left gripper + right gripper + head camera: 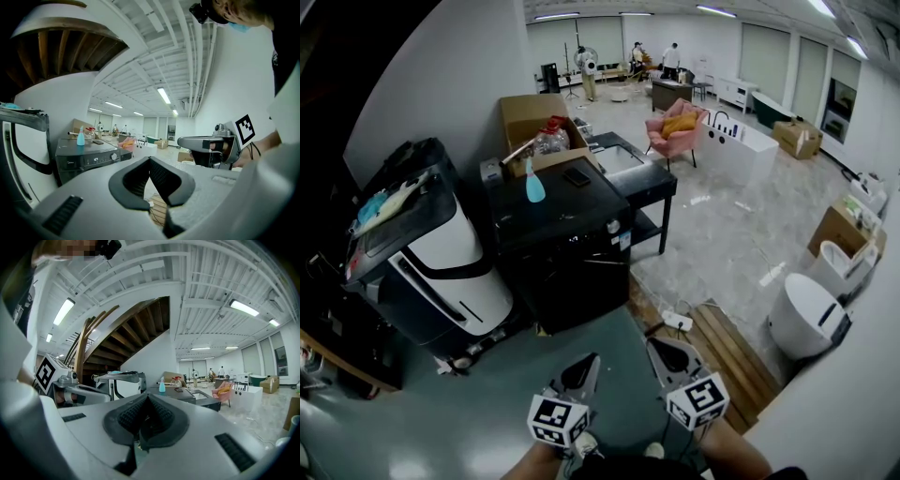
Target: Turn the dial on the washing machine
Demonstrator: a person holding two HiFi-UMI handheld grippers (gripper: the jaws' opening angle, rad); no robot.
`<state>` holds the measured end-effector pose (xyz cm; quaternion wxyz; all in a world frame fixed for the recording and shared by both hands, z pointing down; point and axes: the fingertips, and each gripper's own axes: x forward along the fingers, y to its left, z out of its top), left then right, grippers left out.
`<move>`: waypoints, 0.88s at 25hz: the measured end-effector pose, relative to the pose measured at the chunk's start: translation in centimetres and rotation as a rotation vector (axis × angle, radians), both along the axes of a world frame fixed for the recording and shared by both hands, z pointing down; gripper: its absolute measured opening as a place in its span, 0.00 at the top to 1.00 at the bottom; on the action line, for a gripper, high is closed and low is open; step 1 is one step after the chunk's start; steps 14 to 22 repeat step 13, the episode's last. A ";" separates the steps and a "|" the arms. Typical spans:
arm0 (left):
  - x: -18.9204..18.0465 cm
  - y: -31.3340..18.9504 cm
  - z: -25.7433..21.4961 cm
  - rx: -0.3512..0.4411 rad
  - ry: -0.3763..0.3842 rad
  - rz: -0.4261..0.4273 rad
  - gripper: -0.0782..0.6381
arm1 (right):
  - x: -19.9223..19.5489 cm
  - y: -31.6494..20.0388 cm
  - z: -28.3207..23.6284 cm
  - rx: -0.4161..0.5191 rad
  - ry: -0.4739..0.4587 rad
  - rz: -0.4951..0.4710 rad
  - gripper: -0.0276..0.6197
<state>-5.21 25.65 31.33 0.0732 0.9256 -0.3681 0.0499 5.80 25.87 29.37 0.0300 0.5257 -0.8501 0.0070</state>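
In the head view a white appliance (441, 253) is seen at the left. Just right of it stands the black washer (567, 248), with its dial (613, 226) at the right end of the front panel. The left gripper (583, 367) and right gripper (667, 352) are held side by side at the bottom edge, well apart from the washer, with grey floor (487, 412) between. The panel is shown from the front only in the left gripper view. There the dial (115, 156) sits right of a lit display and left of the jaws, which are pressed together with nothing between them. The right gripper's side is also seen there, at the right. In the right gripper view the washer's top (176, 393) is shown but the dial cannot be made out. Its jaws are likewise pressed together and empty, and a wooden staircase (117, 333) rises at the left. A blue bottle (533, 184) stands on the washer. A cardboard box (534, 117) is seen behind it, a black table (652, 183) beside it on the right, a pink chair (675, 127) farther off, and a power strip (678, 321) on the floor.
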 end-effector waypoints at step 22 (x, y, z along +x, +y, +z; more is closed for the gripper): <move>-0.6 -0.2 -0.1 -0.021 -0.001 -0.026 0.88 | -0.6 -0.3 0.1 0.007 -0.002 -0.014 0.96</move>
